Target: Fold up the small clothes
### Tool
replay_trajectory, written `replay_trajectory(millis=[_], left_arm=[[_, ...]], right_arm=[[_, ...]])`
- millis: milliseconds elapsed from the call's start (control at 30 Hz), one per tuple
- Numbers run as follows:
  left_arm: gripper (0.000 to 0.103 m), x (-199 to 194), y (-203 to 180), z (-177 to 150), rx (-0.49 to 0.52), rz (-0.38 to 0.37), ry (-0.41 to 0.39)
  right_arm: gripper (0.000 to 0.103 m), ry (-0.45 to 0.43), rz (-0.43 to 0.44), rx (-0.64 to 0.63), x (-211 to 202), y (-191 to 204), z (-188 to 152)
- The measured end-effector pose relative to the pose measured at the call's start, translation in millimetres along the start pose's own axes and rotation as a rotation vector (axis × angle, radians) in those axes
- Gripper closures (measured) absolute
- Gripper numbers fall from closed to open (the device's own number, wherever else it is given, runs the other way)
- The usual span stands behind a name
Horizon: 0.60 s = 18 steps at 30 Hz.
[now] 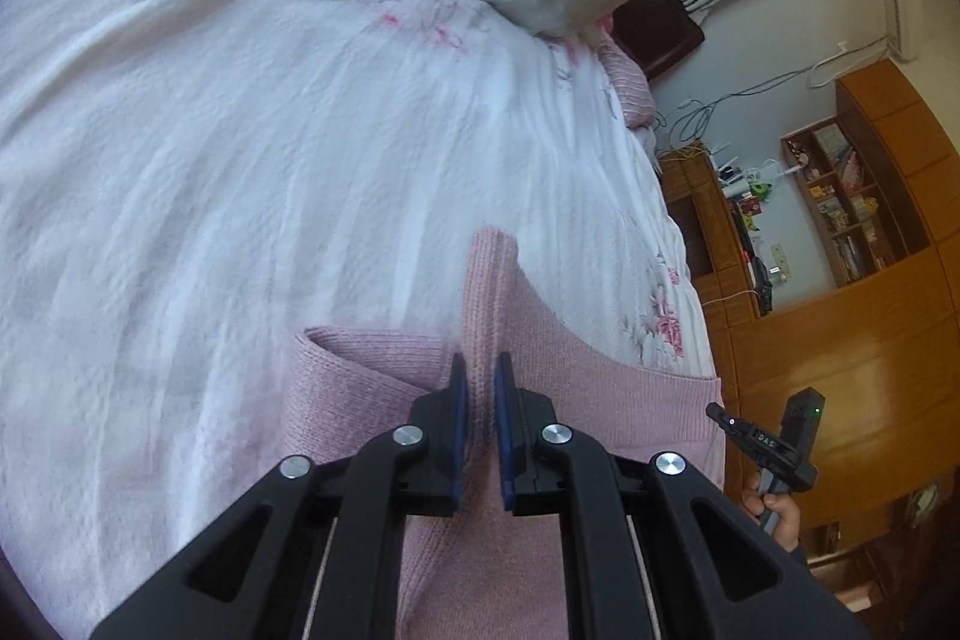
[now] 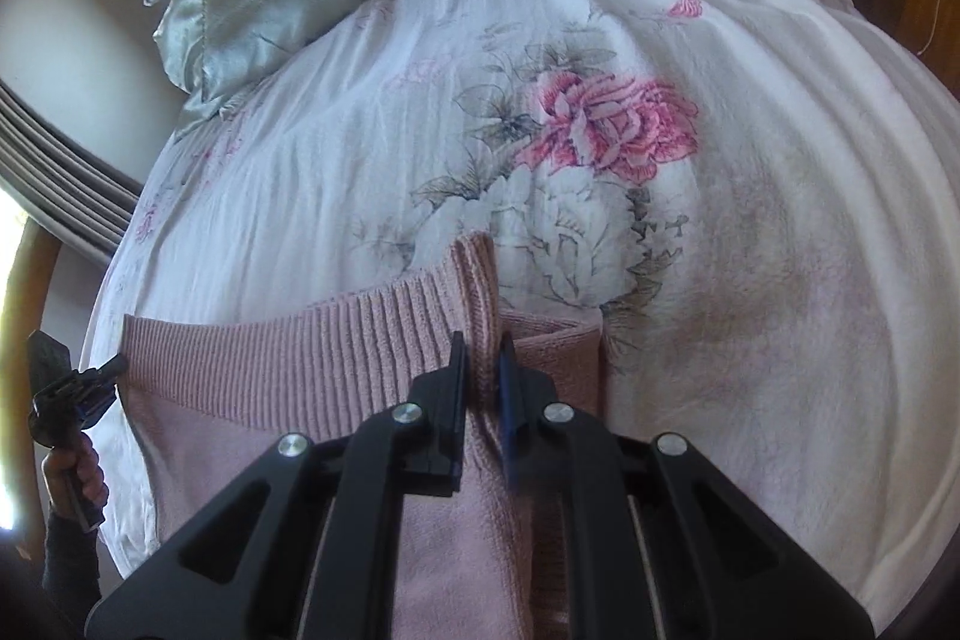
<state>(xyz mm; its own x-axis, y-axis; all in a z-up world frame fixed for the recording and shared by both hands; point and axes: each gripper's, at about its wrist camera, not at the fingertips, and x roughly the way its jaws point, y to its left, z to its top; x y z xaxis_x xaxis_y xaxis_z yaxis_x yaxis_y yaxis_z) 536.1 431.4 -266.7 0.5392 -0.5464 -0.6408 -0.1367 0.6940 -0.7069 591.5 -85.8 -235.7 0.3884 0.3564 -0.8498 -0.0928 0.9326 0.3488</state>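
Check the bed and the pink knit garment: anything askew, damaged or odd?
Nothing stands out. Both the left gripper and right gripper pinch raised folds of the pink knitted garment over the white floral bedspread. No tears or spills visible.

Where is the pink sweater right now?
The pink sweater lies on the floral bedspread, low in both wrist views, pinched by the left gripper and right gripper.

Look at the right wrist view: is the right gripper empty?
No, the right gripper pinches a fold of the pink knit garment between its fingers.
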Motion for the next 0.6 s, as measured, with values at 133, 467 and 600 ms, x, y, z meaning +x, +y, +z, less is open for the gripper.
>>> replay_trajectory(millis=[133,467,600], left_arm=[[0.095,2,1,3,0.000,-0.013,-0.002],[0.096,-3,-6,20,-0.008,-0.047,-0.038],[0.096,16,18,17,-0.051,-0.003,-0.005]], right_arm=[[0.095,-0.011,0.006,0.003,1,-2,0],[0.095,-0.045,0.021,0.002,-12,9,19],[0.095,-0.011,-0.008,0.016,13,2,19]])
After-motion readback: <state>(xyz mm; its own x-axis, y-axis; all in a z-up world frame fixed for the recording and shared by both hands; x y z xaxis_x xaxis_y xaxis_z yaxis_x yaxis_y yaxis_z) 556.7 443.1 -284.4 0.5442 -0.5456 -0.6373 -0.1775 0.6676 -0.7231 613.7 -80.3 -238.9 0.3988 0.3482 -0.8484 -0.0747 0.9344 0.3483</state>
